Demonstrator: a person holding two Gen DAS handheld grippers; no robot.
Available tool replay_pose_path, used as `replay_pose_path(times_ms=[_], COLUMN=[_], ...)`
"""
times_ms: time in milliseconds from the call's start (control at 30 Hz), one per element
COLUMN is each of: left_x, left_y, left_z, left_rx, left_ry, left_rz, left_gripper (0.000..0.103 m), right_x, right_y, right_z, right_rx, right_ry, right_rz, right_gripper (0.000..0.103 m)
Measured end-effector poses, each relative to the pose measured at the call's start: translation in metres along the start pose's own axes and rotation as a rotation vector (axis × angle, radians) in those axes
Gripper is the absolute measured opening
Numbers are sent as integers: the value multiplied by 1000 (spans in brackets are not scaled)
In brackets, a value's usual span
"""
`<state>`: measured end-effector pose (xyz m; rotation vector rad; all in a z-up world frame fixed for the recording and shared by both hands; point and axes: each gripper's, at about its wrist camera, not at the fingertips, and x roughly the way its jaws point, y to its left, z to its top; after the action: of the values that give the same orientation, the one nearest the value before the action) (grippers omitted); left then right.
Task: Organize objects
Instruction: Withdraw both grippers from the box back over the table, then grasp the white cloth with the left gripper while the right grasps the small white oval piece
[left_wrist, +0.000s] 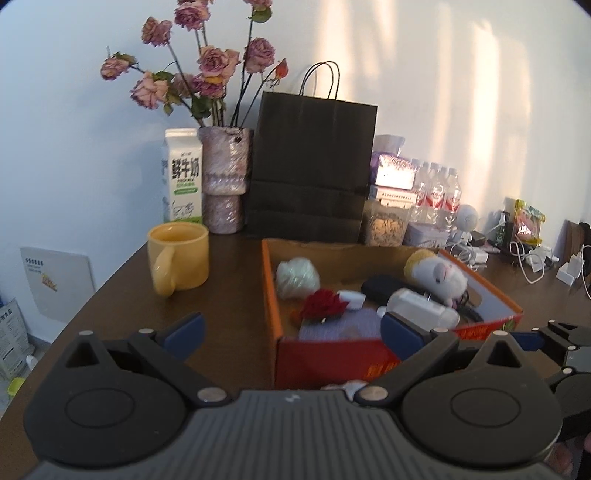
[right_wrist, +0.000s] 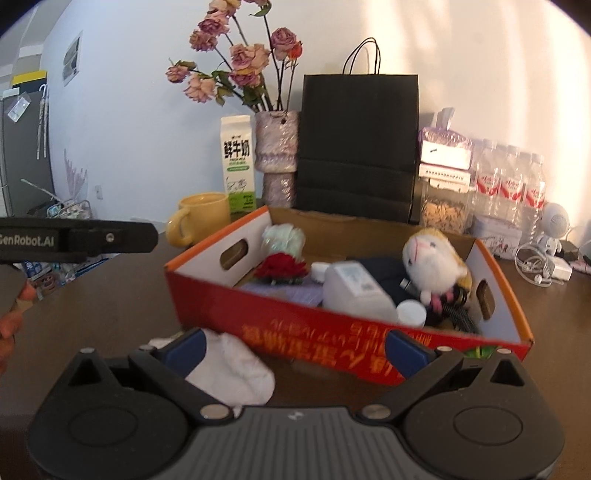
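A red and orange cardboard box (left_wrist: 332, 358) (right_wrist: 295, 321) stands on the dark wooden table (left_wrist: 229, 295). Inside it lie a plush toy (right_wrist: 436, 262), a red rose (right_wrist: 282, 267), a white bottle (right_wrist: 354, 291), a pale crumpled ball (left_wrist: 297, 277), a black case (left_wrist: 384, 288) and a purple cloth (left_wrist: 340, 326). My left gripper (left_wrist: 293, 332) hovers open over the box's near left corner, holding nothing. At the box's front wall, my right gripper (right_wrist: 297, 349) is open. A white cloth (right_wrist: 236, 369) lies on the table against the inside of its left finger. The right gripper (left_wrist: 532, 338) also shows at the left wrist view's right edge.
Behind the box stand a yellow mug (left_wrist: 179, 258), a milk carton (left_wrist: 183, 177), a vase of dried roses (left_wrist: 225, 181), a black paper bag (left_wrist: 314, 166), a snack jar (right_wrist: 443, 214) and water bottles (right_wrist: 509, 184). Cables and chargers (left_wrist: 535, 258) lie at the back right. The table edge curves away on the left.
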<state>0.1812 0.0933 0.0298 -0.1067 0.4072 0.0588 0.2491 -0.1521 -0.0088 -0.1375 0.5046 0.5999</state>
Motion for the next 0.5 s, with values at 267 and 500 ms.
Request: replay_pose_path(times_ms=[267, 500], left_x=[-25, -36], left_y=[15, 23], left_z=[-23, -38], left_rx=[-5, -10], left_ry=[33, 62], left_rz=[18, 24], left_gripper=[103, 103], right_x=[-13, -9], right_y=[14, 30], right_z=[-21, -35], right_rx=[-19, -54], right_ry=[33, 76], right_rz=[25, 51], right_gripper=[103, 88])
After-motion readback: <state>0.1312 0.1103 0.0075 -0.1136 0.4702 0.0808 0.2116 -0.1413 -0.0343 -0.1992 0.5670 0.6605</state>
